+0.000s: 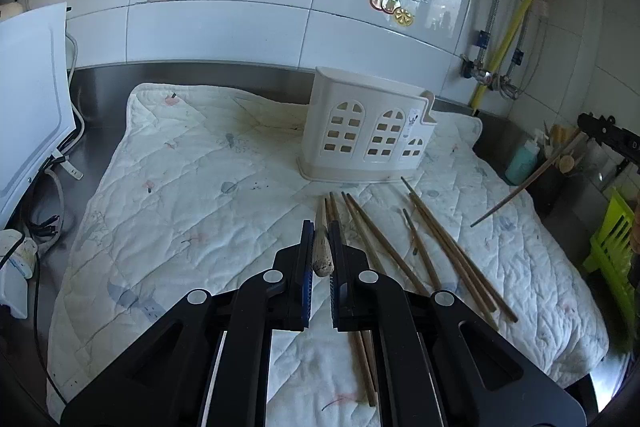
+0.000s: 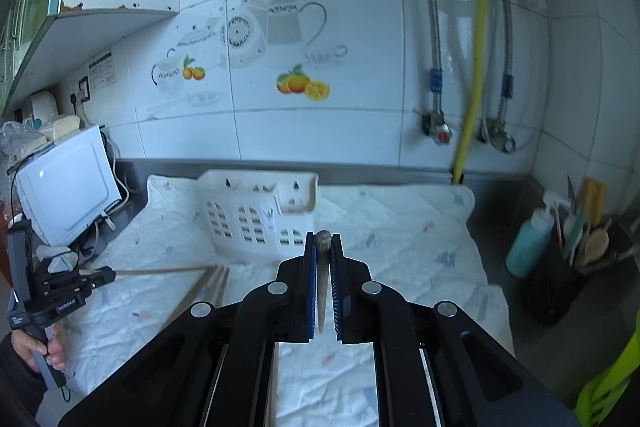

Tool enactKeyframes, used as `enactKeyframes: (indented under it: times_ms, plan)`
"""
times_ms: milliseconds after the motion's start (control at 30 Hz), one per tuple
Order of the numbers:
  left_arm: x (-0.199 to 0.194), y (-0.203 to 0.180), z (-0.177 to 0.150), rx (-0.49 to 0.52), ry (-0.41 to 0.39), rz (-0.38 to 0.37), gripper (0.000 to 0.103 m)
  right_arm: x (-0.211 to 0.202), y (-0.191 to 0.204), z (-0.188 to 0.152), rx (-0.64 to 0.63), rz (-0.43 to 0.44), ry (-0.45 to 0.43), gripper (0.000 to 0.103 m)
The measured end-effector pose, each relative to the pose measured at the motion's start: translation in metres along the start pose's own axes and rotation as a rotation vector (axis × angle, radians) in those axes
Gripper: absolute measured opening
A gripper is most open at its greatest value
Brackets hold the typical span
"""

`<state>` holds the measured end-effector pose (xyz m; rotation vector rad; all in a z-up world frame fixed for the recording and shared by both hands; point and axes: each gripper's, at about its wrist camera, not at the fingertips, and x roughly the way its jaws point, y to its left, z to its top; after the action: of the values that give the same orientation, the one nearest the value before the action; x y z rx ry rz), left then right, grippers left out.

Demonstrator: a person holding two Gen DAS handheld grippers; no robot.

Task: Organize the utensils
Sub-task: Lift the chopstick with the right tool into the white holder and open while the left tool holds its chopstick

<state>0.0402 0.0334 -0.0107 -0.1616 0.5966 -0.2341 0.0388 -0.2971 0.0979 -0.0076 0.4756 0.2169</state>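
White tiled kitchen wall (image 2: 312,131) with teapot and fruit decals behind a steel table (image 1: 100,87) covered by a quilted white cloth (image 1: 192,195). At the far middle of the cloth, a white plastic utensil holder (image 1: 366,129) with arched cut-outs, standing upright. Just near of it, loose wooden chopsticks (image 1: 436,247) fanned out flat on the cloth. Left gripper (image 1: 320,247) low over the near left end of that pile, jaws clenched around one pale chopstick (image 1: 322,251), its blunt end showing between the blue pads. Right gripper (image 2: 323,267) raised above the cloth, near and slightly right of the holder, jaws clamped on another chopstick (image 2: 322,267). Far right: teal bottle (image 2: 530,243) beside a dark utensil pot (image 2: 560,279). Far left: white appliance (image 2: 68,183).
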Motion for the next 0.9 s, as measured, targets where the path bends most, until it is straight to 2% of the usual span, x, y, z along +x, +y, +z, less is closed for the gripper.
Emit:
enactKeyframes:
  times_ms: [133,233,367,500,700,900]
  plan:
    - [-0.002,0.003,0.019,-0.001,-0.017,-0.011,0.005,0.010,0.002,0.042,-0.006,0.044,-0.020,0.007]
    - [-0.002,-0.003,0.031,0.036,-0.033,-0.001,0.005,0.021,0.008,0.074,-0.024,0.061,-0.037,0.007]
    - [0.005,-0.008,0.040,0.068,-0.028,-0.001,0.005,0.034,0.019,0.111,-0.050,0.056,-0.079,0.007]
    - [0.014,-0.004,0.039,0.058,-0.003,-0.010,0.005,0.051,0.029,0.140,-0.061,0.051,-0.114,0.007]
    - [0.017,0.010,0.018,0.037,0.071,-0.023,0.005,0.089,0.041,0.149,-0.082,0.047,-0.100,0.007]
    - [0.017,0.018,-0.018,0.049,0.148,-0.025,0.026,0.126,0.047,0.135,-0.083,0.045,-0.038,0.007]
